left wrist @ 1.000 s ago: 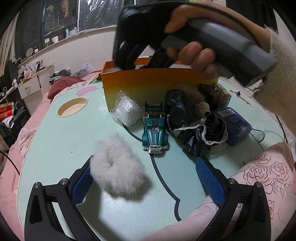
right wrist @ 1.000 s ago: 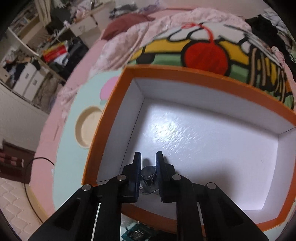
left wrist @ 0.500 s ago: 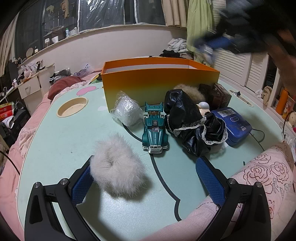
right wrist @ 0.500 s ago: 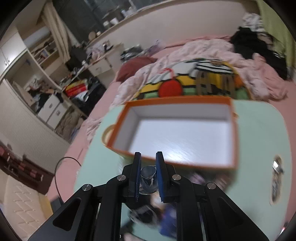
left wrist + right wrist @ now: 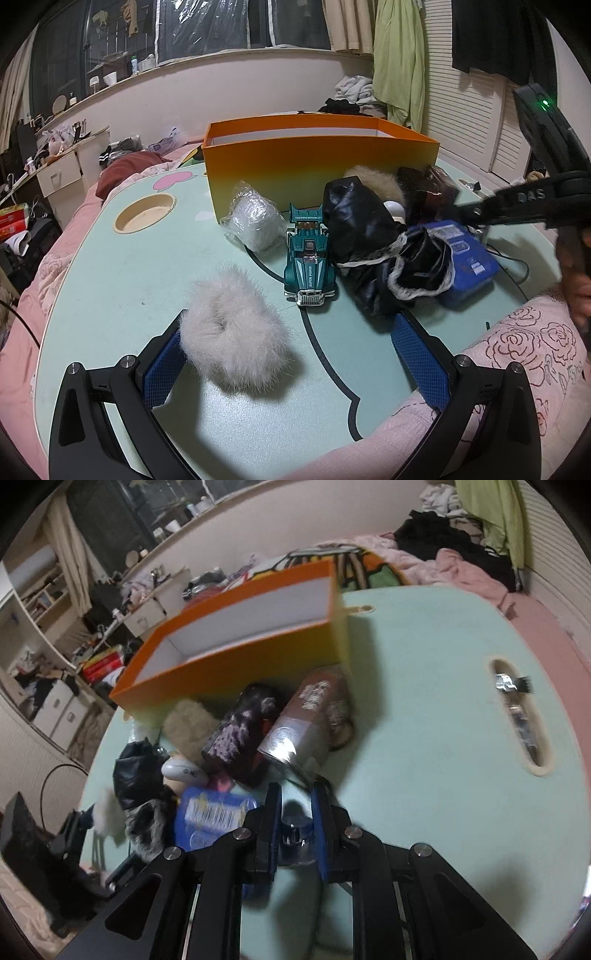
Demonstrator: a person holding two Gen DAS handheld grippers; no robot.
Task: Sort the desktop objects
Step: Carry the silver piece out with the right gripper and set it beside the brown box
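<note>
Barely begun, by the look of it: orange box (image 5: 321, 162) at upper centre shows only white inner wall, nothing visibly inside, floor hidden. Still out on the mint table (image 5: 110, 280): one grey fur scrunchie (image 5: 231, 328), one teal toy car (image 5: 310, 264), one clear-wrapped bundle (image 5: 255, 221), one black lace-trimmed cloth (image 5: 373, 251), one blue packet (image 5: 469, 266), one beige pompom (image 5: 190, 720), two patterned boxes (image 5: 273, 723). Left gripper (image 5: 295, 354) spread wide, low in frame, scrunchie against one pad, ungripped. Right gripper (image 5: 295, 825) nearly shut, lower centre; contents unclear.
</note>
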